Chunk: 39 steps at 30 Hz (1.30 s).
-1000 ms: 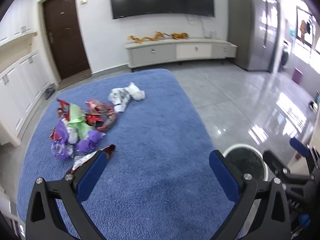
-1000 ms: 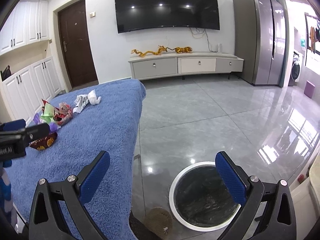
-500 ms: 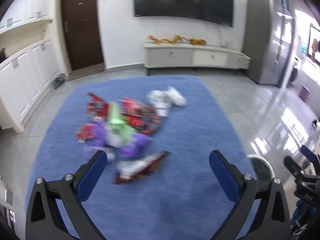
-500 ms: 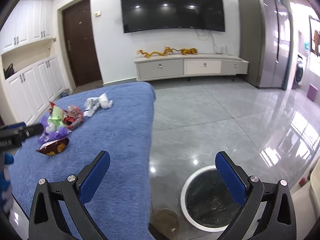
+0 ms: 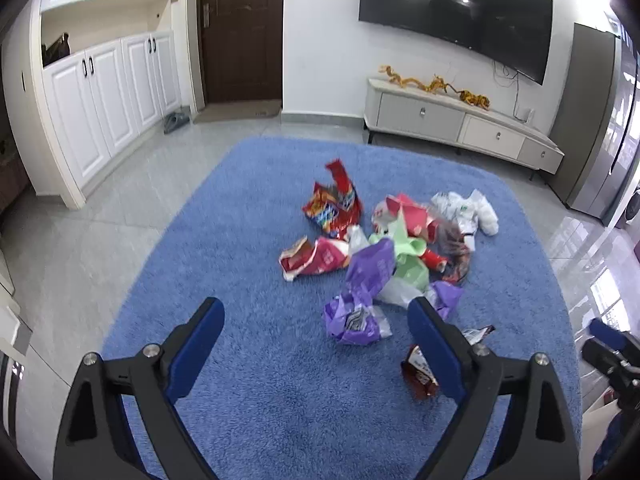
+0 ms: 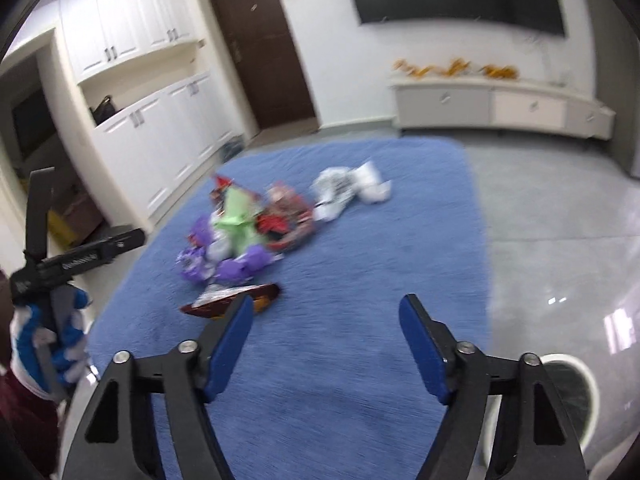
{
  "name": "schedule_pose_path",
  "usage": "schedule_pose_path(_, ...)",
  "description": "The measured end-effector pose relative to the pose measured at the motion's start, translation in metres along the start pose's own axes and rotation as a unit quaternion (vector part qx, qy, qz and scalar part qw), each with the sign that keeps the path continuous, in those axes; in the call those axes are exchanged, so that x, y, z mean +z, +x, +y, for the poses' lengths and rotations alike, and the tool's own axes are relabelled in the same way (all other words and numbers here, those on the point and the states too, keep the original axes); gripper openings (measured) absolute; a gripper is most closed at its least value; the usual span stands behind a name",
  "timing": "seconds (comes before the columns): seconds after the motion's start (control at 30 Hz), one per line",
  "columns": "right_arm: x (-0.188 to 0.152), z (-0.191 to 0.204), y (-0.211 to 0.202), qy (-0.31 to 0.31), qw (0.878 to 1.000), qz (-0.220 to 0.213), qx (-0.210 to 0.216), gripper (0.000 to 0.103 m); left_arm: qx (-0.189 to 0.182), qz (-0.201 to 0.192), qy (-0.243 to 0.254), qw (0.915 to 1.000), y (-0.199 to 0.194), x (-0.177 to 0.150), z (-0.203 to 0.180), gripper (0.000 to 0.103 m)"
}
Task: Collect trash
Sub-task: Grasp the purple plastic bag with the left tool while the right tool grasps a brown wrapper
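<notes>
A pile of crumpled wrappers [image 5: 384,252] lies on a blue rug [image 5: 248,280]: red, green, purple and white pieces. A dark brown wrapper [image 5: 418,372] lies apart, nearest to me, partly behind my left gripper's right finger. My left gripper [image 5: 316,328] is open and empty above the rug, just short of the pile. In the right wrist view the pile [image 6: 248,236] and the brown wrapper [image 6: 236,300] show ahead of my right gripper [image 6: 326,320], which is open and empty. A white-rimmed trash bin [image 6: 572,396] stands on the floor at the right.
Grey tiled floor [image 5: 80,240] surrounds the rug. White cabinets [image 5: 104,92] line the left wall, beside a brown door [image 5: 240,32]. A low TV stand [image 5: 460,120] sits under a wall TV. A grey fridge [image 5: 592,120] stands at the right.
Both grippers have swung left toward the pile. The left one has moved closer to the wrappers. The bin has slid to the right edge of the right wrist view.
</notes>
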State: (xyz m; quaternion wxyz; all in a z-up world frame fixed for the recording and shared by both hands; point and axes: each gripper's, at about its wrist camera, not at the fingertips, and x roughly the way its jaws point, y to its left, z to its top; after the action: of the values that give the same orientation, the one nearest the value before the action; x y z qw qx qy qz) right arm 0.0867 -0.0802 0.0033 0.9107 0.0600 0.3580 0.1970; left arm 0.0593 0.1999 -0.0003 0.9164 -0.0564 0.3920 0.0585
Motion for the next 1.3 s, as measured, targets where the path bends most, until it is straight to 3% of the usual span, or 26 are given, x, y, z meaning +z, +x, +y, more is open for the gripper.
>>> schedule_pose_path(0.13,0.002,0.016,0.043,0.014,0.998,0.047,0.046,0.073,-0.008,0.024,-0.007,0.9997,0.024,-0.003,0.003,0.089)
schedule_pose_path(0.37,0.002,0.028,0.101,0.044,0.99,0.109,0.082,0.073,-0.031,0.054,-0.01,0.998,0.061,-0.004,0.0,0.082)
schedule_pose_path(0.6,-0.002,0.034,0.146,0.072,0.982,0.134,0.107,0.073,-0.054,0.083,-0.006,0.9951,0.087,-0.013,-0.005,0.068)
schedule_pose_path(0.63,-0.002,0.035,0.148,0.071,0.982,0.136,0.111,0.07,-0.058,0.084,-0.006,0.9947,0.088,-0.014,-0.005,0.064)
schedule_pose_path(0.7,-0.004,0.038,0.154,0.072,0.98,0.139,0.125,0.053,-0.069,0.087,-0.004,0.9938,0.088,-0.016,-0.008,0.059)
schedule_pose_path(0.8,-0.006,0.039,0.153,0.078,0.977,0.14,0.142,0.04,-0.086,0.09,-0.002,0.9922,0.085,-0.019,-0.012,0.047)
schedule_pose_path(0.9,-0.009,0.044,0.145,0.073,0.976,0.135,0.157,0.037,-0.097,0.091,0.001,0.9912,0.078,-0.025,-0.014,0.038)
schedule_pose_path(0.97,-0.01,0.044,0.135,0.066,0.976,0.131,0.163,0.03,-0.098,0.088,0.003,0.9914,0.072,-0.028,-0.015,0.037)
schedule_pose_path(1.3,-0.006,0.039,0.066,0.041,0.982,0.069,0.173,0.025,-0.083,0.048,0.01,0.9954,0.018,-0.03,-0.01,0.035)
